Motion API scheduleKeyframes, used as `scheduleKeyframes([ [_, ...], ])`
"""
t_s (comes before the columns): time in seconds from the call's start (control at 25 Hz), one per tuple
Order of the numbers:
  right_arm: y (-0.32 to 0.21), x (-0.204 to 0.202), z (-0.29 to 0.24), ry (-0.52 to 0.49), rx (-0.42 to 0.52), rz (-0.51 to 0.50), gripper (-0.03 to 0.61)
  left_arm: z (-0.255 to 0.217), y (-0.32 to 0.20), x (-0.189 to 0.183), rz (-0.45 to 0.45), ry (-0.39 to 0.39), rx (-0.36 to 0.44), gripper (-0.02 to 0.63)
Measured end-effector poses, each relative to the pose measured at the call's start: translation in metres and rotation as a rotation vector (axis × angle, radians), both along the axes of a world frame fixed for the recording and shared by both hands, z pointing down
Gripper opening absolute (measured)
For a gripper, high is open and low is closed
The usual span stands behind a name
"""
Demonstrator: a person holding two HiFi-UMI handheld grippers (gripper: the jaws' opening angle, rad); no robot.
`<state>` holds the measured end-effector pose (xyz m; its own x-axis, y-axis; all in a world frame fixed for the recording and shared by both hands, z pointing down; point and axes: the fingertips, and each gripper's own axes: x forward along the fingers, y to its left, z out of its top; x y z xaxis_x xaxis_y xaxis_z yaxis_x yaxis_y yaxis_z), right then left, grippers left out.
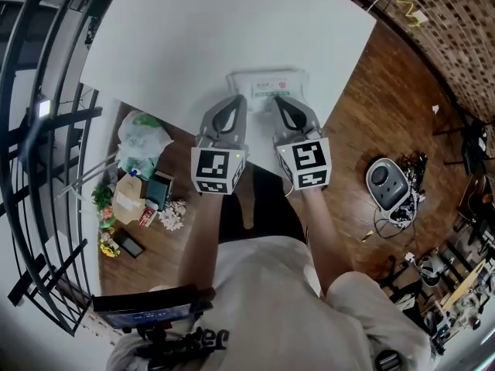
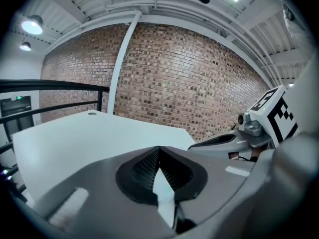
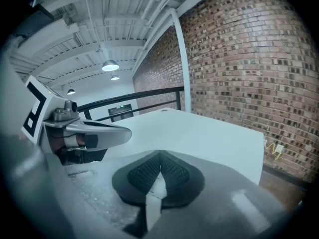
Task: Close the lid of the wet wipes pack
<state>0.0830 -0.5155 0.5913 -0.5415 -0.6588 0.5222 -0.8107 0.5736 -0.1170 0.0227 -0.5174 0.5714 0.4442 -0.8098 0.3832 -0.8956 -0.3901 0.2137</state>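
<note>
The wet wipes pack (image 1: 267, 85), white with a pale green label and a small red mark, lies flat on the white table (image 1: 193, 37) near its front edge. I cannot tell from here how its lid stands. My left gripper (image 1: 234, 99) is shut, its tip at the pack's near left corner. My right gripper (image 1: 278, 99) is shut too, its tip over the pack's near right part. Neither holds anything. In the left gripper view the shut pads (image 2: 149, 166) meet over bare table; the pack is hidden. The right gripper view shows its pads (image 3: 147, 171) pressed together likewise.
A black railing (image 1: 31, 130) runs along the left. On the wooden floor below the table's left side sit a plastic bag (image 1: 143, 137), boxes and flowers (image 1: 170, 215). A grey device with cables (image 1: 387, 184) lies on the floor at right. A brick wall (image 2: 199, 83) stands beyond the table.
</note>
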Motion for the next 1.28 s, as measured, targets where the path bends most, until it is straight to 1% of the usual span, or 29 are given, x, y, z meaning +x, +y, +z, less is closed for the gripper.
scheduleKeyframes([
  [0.2,0.001,-0.004,0.015,0.004,-0.022,0.001,-0.014,0.009,-0.002,0.002,0.011,0.007,-0.012,0.017],
  [0.56,0.003,0.000,0.034,0.011,-0.065,0.002,-0.014,0.023,-0.011,0.013,0.021,0.020,-0.036,0.017],
  [0.76,0.006,-0.002,0.042,0.019,-0.064,-0.003,-0.014,0.030,-0.010,0.012,0.023,0.025,-0.042,0.017],
  [0.96,0.008,-0.006,0.047,0.100,-0.042,-0.063,-0.014,0.033,-0.012,0.010,0.020,0.027,-0.052,0.017],
  [1.12,0.008,-0.007,0.050,0.122,-0.096,-0.116,-0.014,0.032,-0.013,0.006,0.013,0.028,-0.052,0.017],
  [1.28,0.008,-0.010,0.051,0.205,-0.114,-0.156,-0.014,0.034,-0.016,-0.002,-0.006,0.029,-0.059,0.017],
])
